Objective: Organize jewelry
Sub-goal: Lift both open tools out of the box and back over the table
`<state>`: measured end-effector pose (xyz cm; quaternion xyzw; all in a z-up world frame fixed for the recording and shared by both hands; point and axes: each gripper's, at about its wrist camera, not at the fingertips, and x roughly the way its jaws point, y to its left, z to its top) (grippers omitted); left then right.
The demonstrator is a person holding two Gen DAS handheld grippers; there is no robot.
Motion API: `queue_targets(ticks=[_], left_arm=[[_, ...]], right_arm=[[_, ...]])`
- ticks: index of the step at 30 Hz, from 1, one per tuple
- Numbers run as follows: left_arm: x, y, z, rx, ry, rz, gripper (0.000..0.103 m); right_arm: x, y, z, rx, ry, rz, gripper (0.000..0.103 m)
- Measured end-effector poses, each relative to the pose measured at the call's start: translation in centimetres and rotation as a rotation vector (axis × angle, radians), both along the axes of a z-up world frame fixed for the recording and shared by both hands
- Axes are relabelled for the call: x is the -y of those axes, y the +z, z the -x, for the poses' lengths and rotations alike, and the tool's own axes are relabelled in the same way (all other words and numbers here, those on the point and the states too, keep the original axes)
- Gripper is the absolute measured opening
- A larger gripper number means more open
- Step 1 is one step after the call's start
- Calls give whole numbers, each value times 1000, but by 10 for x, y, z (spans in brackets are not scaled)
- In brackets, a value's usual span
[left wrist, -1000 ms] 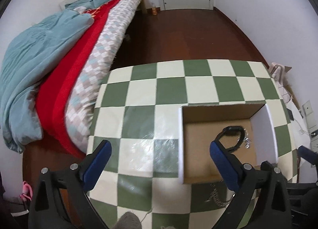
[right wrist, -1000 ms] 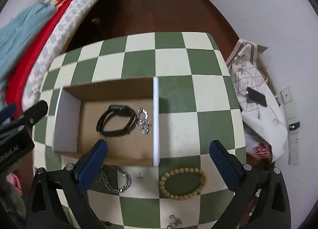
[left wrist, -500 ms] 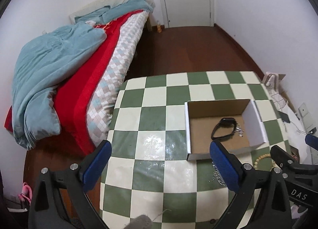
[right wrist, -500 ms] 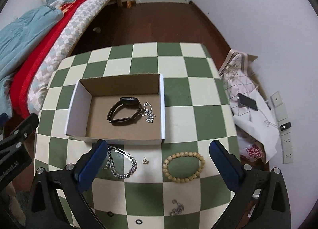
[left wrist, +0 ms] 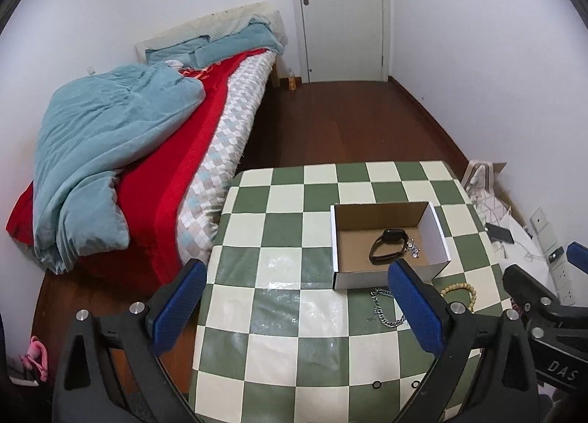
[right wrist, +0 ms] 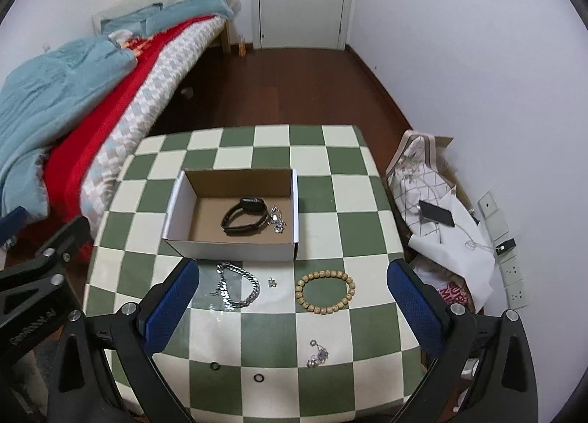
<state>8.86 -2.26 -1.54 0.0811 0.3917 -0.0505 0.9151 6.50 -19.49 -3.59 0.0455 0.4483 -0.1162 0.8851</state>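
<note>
Blue-padded grippers hung above the checkered table, both spread wide and empty.

The left gripper (left wrist: pixel 297 298) and right gripper (right wrist: pixel 294 298) were raised well over the table (right wrist: pixel 330 199), pointing down at it. The cardboard box (right wrist: pixel 235 243) sat ahead of both, holding a black watch (right wrist: pixel 244 215) with a small silver piece (right wrist: pixel 276 219) just beside it. Nearer than the box, between the right gripper's fingers, lay a silver chain (right wrist: pixel 239 285), a wooden bead bracelet (right wrist: pixel 325 290), a tiny charm (right wrist: pixel 272 281), a silver cluster (right wrist: pixel 318 353) and two black rings (right wrist: pixel 259 378).
</note>
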Motion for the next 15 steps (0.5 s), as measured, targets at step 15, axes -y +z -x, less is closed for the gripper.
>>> queue_targets(ticks=[15], left_arm=[[-9, -19, 30, 83, 82, -90, 101]], right_arm=[[3, 18, 49, 96, -7, -87, 103]])
